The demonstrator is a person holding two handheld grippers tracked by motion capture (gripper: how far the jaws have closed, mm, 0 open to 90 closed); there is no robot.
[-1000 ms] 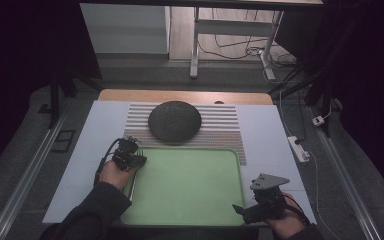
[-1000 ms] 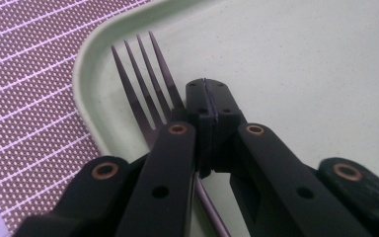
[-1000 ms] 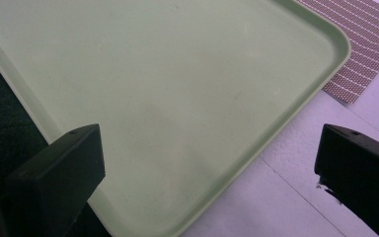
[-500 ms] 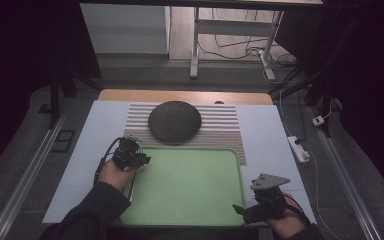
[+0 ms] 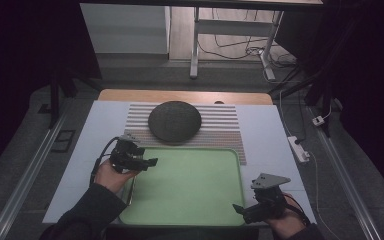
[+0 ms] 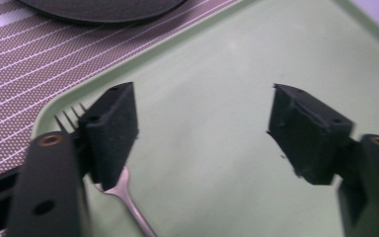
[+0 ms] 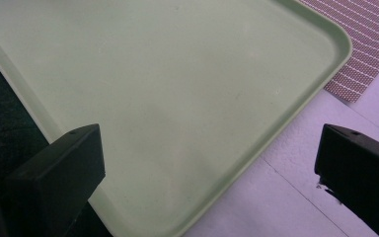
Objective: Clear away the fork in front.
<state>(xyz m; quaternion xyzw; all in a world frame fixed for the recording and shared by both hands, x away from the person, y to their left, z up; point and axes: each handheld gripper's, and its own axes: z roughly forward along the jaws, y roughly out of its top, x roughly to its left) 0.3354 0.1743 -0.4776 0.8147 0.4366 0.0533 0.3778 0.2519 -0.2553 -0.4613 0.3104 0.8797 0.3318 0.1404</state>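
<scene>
A slim silver metal fork (image 6: 123,197) lies in the near-left corner of the flat pale-green plastic tray (image 5: 190,200) on the tabletop. The left gripper (image 6: 202,128) hovers just over it, jaws apart; the right gripper (image 7: 207,163) waits, jaws apart, at the tray's corner. Judging by this, a fork pickup seems next: shift and lower to straddle the handle, then close

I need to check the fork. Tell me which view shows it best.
The left gripper view: the fork lies on the green tray, tines partly behind one jaw. In the high view, the left gripper covers that spot.
</scene>
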